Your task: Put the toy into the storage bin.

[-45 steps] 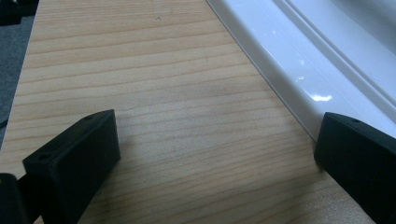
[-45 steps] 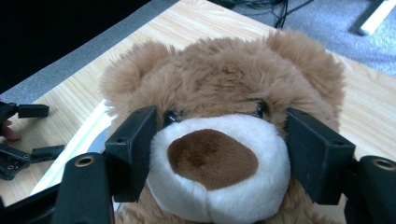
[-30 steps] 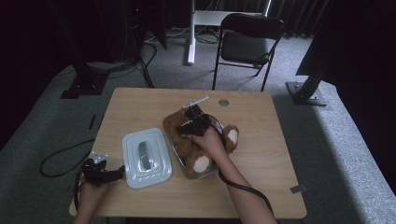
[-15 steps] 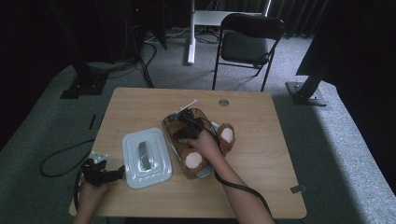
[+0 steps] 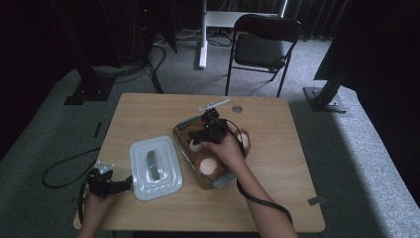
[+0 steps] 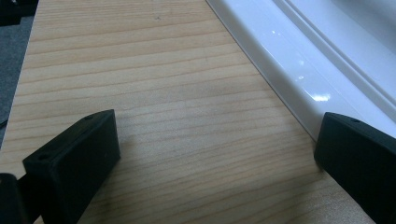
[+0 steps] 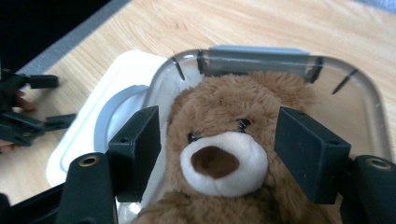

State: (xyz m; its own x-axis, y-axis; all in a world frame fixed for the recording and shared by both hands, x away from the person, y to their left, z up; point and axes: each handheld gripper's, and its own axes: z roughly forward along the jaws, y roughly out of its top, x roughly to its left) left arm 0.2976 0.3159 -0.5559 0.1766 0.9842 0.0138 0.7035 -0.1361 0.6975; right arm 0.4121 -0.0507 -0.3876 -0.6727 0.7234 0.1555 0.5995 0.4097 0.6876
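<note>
We see the brown teddy bear (image 7: 224, 154) lying in the clear container (image 5: 185, 125) at the desk (image 5: 277, 148) centre, its head between our right hand-held gripper's (image 7: 219, 149) spread jaws, while our left hand-held gripper (image 6: 217, 154) rests open beside the white lid (image 5: 155, 167).

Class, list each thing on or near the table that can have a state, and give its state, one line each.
Box: open, teddy bear inside.
Lid: off, lying flat on the table beside the box.
Teddy bear: lying in the box, head between the right tongs' jaws.
Left tongs: open, at the lid's edge.
Right tongs: open around the bear's head.
Chair: unfolded, empty.
</note>
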